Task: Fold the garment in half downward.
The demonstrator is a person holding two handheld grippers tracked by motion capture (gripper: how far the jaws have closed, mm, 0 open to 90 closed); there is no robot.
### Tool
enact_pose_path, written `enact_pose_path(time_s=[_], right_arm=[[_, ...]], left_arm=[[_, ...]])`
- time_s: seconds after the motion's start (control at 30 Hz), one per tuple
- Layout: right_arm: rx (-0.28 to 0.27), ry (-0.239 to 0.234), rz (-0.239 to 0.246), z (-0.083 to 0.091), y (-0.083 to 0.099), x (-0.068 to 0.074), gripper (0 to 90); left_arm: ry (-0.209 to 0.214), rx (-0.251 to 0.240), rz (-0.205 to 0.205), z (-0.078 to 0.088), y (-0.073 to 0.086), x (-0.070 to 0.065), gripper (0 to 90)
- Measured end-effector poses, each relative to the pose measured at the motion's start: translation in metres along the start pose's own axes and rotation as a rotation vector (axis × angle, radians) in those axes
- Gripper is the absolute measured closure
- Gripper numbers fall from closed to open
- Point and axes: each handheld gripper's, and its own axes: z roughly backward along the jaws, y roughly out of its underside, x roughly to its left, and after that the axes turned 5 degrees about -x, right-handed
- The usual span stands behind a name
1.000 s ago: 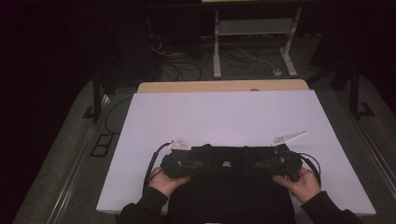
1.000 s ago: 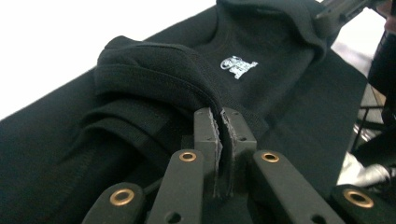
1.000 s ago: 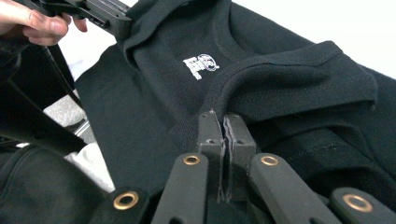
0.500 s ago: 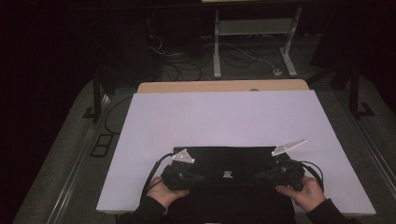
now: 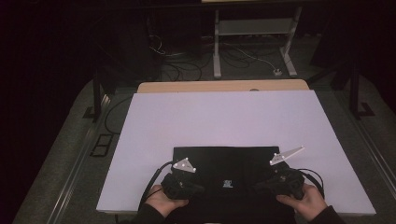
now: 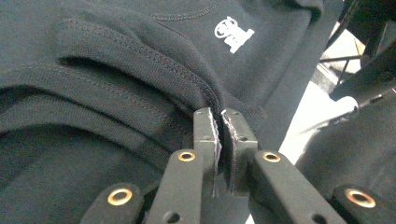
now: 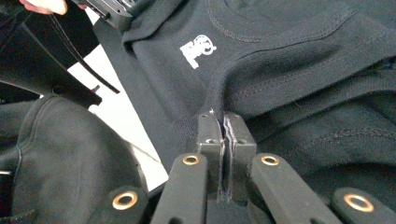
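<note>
1. Left gripper (image 6: 219,122): jaws pressed together on a fold of the black sweatshirt (image 6: 140,60), pinching a thick ribbed edge right at the tips; seen from above the same gripper (image 5: 183,183) sits at the garment's near left corner
2. Right gripper (image 7: 223,125): jaws likewise clamped on a ribbed fold of the sweatshirt (image 7: 289,70); from above it (image 5: 280,179) sits at the near right corner
3. Left hand (image 5: 163,200) and right hand (image 5: 303,201) grasp the gripper bodies from the near table edge; a grey three-cornered plate tops each gripper
4. Sweatshirt (image 5: 226,163) lies flat as a dark rectangle on the near middle of the table, its near edge reaching the table's front edge between the two grippers
5. Small white logo (image 5: 227,183) shows on the cloth midway between the grippers; also seen in the left gripper view (image 6: 233,33) and the right gripper view (image 7: 197,50)
6. White table (image 5: 224,116) surface bare beyond the garment; a tan wooden strip (image 5: 219,86) runs along its far edge
7. Dark floor behind, with cables and a pale metal stand (image 5: 254,42)
</note>
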Motion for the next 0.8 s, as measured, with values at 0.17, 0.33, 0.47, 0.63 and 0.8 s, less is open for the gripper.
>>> enact_pose_path(time_s=[0.17,0.33,0.47,0.63,0.8], right_arm=[[0.005,0.001,0.004,0.000,0.003,0.003,85.3],[0.008,0.001,-0.005,0.000,0.005,0.003,83.7],[0.008,0.012,-0.006,0.003,0.006,0.005,76.2],[0.001,0.029,-0.001,0.007,0.007,0.007,66.2],[-0.031,0.043,0.012,0.015,0.008,0.009,58.4]], left_arm=[[-0.002,0.006,0.002,0.000,0.002,-0.001,82.6],[-0.010,0.022,0.015,0.002,0.004,0.000,77.3],[-0.023,0.020,0.021,0.005,0.004,0.001,68.3],[-0.039,0.003,0.016,0.009,0.005,0.001,54.1],[-0.083,-0.014,-0.036,0.013,0.004,-0.004,38.9]])
